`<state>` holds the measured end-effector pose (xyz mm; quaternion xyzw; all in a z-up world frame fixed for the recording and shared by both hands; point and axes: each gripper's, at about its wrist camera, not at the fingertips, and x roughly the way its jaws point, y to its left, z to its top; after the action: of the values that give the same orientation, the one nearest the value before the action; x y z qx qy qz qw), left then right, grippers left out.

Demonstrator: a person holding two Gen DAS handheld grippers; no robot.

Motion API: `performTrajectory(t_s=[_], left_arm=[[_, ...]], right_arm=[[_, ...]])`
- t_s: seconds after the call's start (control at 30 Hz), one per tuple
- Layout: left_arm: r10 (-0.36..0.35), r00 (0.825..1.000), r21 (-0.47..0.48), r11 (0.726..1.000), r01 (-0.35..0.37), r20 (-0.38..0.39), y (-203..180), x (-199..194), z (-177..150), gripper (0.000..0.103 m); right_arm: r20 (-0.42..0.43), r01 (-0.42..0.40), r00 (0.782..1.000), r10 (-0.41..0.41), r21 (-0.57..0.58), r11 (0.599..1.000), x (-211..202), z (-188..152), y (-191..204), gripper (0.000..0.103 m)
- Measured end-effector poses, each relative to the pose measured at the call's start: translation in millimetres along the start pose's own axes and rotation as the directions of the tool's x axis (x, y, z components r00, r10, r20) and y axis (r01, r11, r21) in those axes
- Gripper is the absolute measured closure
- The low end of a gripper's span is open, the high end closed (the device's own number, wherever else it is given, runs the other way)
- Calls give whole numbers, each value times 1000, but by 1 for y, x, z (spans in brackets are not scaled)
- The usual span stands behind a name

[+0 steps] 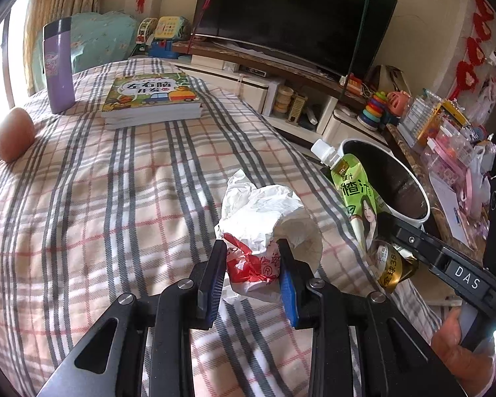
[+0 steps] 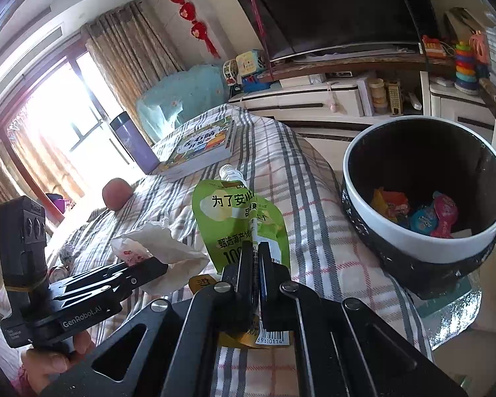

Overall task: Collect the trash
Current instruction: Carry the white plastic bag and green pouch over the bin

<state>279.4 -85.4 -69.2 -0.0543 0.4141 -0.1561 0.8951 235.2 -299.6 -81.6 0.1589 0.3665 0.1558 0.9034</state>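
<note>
So my left gripper [image 1: 252,266] is pinched down on a crumpled white wrapper [image 1: 264,218] with red print, held just above the plaid bedspread [image 1: 115,198]. My right gripper [image 2: 255,278] has its fingers pressed nearly together on the lower part of a green juice pouch [image 2: 238,221], cap pointing up and away from me. Both bits of trash are lifted off the bed, right next to each other.

The trash bin [image 2: 357,178] sits just off the bed's edge on my right, close to the pouch, and there are already some colourful candy wrappers [image 2: 420,215] at the bottom. So I'd say the next thing is dropping both in.

What worries me: the pouch is slick foil and I'm only gripping a thin flat section, so it could slide out or swing if I tilt my wrist. The wrapper is loose and puffy, and a fold could tear free or snag on a pad when I let go. Also both tools are crowding each other, so reaching for the rim together might knock one load loose onto the floor gap.

Further out, the books [image 1: 152,99], purple flask [image 1: 59,66] and egg [image 1: 15,139] sit well apart, not in the way.
</note>
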Motion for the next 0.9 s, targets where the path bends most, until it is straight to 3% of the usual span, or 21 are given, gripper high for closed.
performTrajectory(t_s=[0.9], left_arm=[[-43, 999, 81, 996, 44, -17, -38, 0, 0, 74]], right_arm=[[79, 31, 996, -37, 73, 997, -41, -3, -33, 100]])
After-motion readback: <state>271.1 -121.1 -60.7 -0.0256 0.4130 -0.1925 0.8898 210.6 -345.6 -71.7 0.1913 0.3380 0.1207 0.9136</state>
